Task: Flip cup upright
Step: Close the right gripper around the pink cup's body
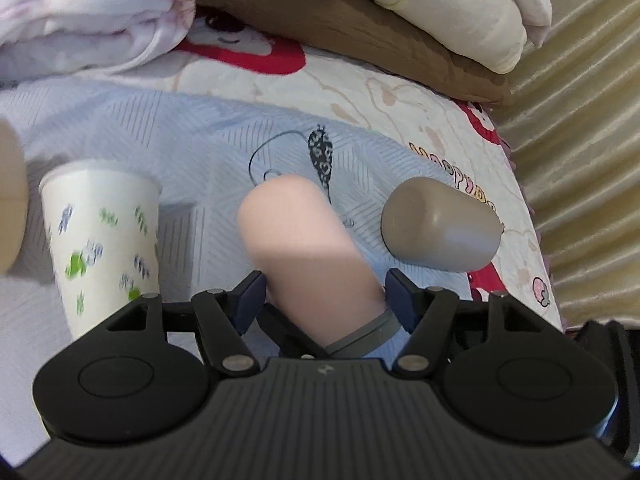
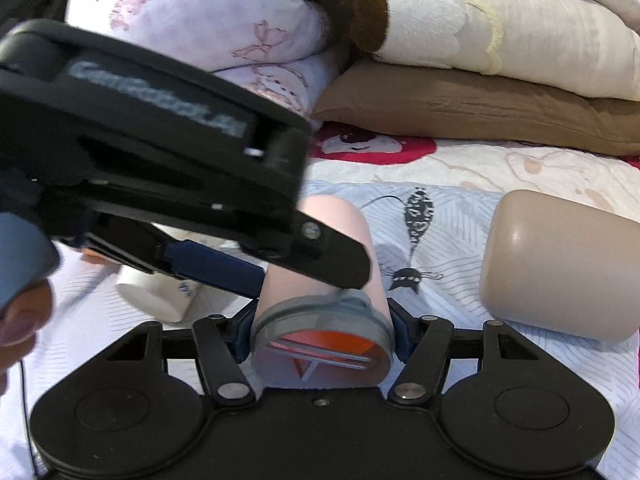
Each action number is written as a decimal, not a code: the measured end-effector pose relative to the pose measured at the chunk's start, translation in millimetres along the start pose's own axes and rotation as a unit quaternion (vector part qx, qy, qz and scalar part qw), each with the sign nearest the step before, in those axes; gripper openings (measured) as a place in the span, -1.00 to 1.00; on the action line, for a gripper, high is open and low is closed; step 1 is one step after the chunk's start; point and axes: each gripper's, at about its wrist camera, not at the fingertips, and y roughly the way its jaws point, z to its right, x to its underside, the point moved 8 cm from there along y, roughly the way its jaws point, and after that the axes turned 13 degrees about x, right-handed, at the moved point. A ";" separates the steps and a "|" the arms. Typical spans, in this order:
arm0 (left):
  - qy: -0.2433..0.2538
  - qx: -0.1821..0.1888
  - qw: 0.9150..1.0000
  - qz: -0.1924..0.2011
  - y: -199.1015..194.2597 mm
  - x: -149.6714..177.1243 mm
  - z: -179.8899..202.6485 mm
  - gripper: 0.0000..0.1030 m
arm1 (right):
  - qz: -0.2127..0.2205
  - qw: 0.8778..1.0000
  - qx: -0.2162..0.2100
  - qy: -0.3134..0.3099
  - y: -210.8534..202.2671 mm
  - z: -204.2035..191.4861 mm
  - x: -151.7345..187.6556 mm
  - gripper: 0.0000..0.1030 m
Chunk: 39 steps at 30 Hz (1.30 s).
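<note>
A pink cup [image 1: 304, 248] with a grey rim lies on its side on the light blue bedspread [image 1: 200, 140]. My left gripper [image 1: 324, 300] has its fingers on both sides of it, shut on it near the rim. In the right wrist view the same pink cup [image 2: 340, 232] shows its open mouth with an orange inside, and my right gripper [image 2: 322, 328] is shut on its rim end. The left gripper's body [image 2: 152, 168] crosses above the cup there.
A taupe cup [image 1: 440, 226] lies on its side to the right, also in the right wrist view [image 2: 560, 264]. A white patterned paper cup [image 1: 104, 240] stands upside down at left. Folded quilts [image 2: 500, 28] and a brown pillow [image 2: 480, 108] are behind. A beige curtain [image 1: 580, 160] hangs right.
</note>
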 end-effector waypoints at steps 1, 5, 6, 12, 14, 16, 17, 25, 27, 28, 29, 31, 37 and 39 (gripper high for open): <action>-0.004 -0.001 1.000 -0.001 -1.6 2.9 0.2 0.25 | -0.001 1.000 0.005 -0.005 -2.6 -2.6 1.0 0.33; -0.018 0.000 1.000 -0.001 -11.9 16.9 1.5 0.26 | -0.012 1.000 0.009 -0.018 -12.2 -10.5 5.9 0.33; -0.020 0.000 1.000 -0.001 -15.8 21.2 2.5 0.26 | -0.013 1.000 0.008 -0.021 -15.8 -12.4 7.4 0.33; -0.036 -0.002 0.999 0.004 -38.3 46.7 6.3 0.26 | -0.023 0.999 -0.001 -0.029 -37.4 -25.5 15.0 0.33; -0.039 -0.004 0.999 0.004 -44.5 57.3 9.5 0.26 | -0.029 0.999 0.000 -0.024 -55.2 -31.9 29.8 0.33; -0.040 -0.004 0.999 0.006 -52.3 67.2 12.5 0.26 | -0.038 0.999 0.000 -0.022 -65.4 -35.6 36.1 0.33; -0.042 -0.002 0.999 0.008 -55.6 71.2 13.6 0.26 | -0.042 0.999 -0.001 -0.022 -70.2 -37.9 38.7 0.33; -0.073 0.026 0.997 0.000 -85.7 107.1 20.6 0.26 | -0.045 0.998 0.010 -0.038 -113.4 -52.5 54.9 0.33; -0.090 0.038 0.995 -0.004 -92.4 115.7 18.6 0.26 | -0.047 0.998 0.010 -0.050 -121.2 -55.7 58.3 0.33; -0.100 0.044 0.994 -0.007 -95.5 120.1 17.3 0.26 | -0.048 0.997 0.012 -0.058 -125.7 -57.8 60.6 0.33; -0.108 0.049 0.993 -0.011 -97.8 123.7 16.3 0.26 | -0.050 0.997 0.013 -0.064 -131.9 -58.7 63.5 0.33; -0.127 0.061 0.990 -0.019 -103.7 130.4 14.0 0.26 | -0.059 0.995 0.013 -0.075 -139.4 -62.6 66.3 0.33; -0.193 0.110 0.974 -0.042 -110.5 140.2 5.0 0.26 | -0.119 0.987 0.000 -0.113 -152.1 -67.6 63.8 0.33; -0.207 0.127 0.969 -0.043 -110.6 138.5 2.3 0.26 | -0.139 0.981 0.004 -0.136 -153.5 -70.5 58.6 0.33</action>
